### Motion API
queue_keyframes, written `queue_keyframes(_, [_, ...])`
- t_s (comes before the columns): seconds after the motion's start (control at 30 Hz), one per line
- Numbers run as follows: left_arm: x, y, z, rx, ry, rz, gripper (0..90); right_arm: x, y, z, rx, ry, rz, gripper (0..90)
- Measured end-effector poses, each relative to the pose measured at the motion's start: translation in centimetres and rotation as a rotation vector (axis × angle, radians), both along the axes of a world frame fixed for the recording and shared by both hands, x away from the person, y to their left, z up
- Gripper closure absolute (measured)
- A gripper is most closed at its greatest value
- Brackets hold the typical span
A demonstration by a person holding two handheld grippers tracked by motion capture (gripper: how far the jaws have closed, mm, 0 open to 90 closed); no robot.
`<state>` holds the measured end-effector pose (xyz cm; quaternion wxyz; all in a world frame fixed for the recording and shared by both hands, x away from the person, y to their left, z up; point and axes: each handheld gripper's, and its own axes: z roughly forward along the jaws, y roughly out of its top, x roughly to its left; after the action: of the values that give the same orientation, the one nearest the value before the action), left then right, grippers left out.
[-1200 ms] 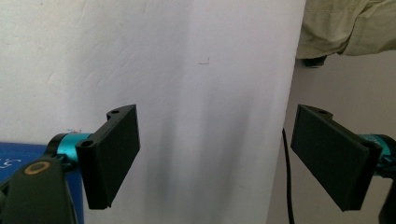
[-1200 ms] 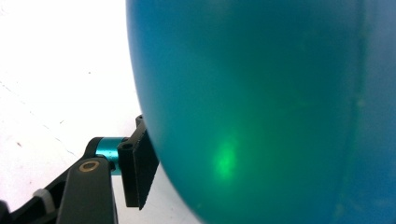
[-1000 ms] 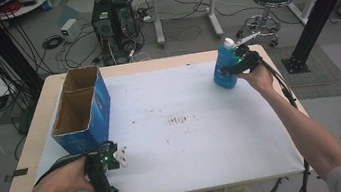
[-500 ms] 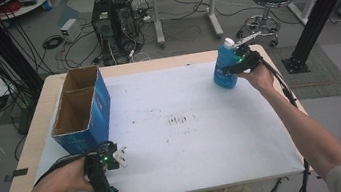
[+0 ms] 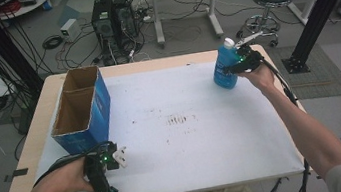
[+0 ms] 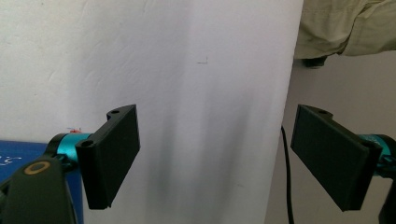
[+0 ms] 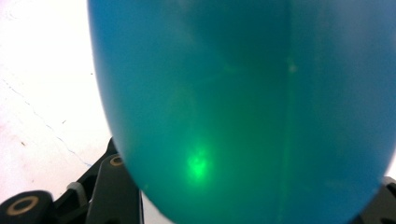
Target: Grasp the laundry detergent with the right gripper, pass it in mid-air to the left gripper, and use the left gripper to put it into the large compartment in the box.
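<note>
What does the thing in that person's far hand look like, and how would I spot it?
Start at the white table and go to its far right corner. There stands an upright blue bottle with a white cap, and the right gripper has just closed its jaws on it. The only other blue thing is an open cardboard box at the left.

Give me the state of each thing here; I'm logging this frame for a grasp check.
Blue plastic bottle with white cap: upright on the table, cap on, gripped.
Right gripper: jaws have just been closing, now shut on the bottle.
Left gripper: open, nothing between its jaws.
Blue cardboard box: upright, open-topped, two compartments, contents not visible.
</note>
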<state>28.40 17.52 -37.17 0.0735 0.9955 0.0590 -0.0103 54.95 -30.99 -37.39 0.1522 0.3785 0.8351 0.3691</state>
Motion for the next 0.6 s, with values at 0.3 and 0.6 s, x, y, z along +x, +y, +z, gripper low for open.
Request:
queue_keyframes(0.3, [0.3,0.0,0.4,-0.008,-0.001,-0.005,15.7,-0.6,0.6,0.8,-0.019,-0.02,0.027,46.9])
queue_keyframes(0.6, [1.1,-0.4,1.7,-0.026,-0.012,-0.002,15.7,-3.3,2.4,4.1,0.015,-0.057,0.205,46.6])
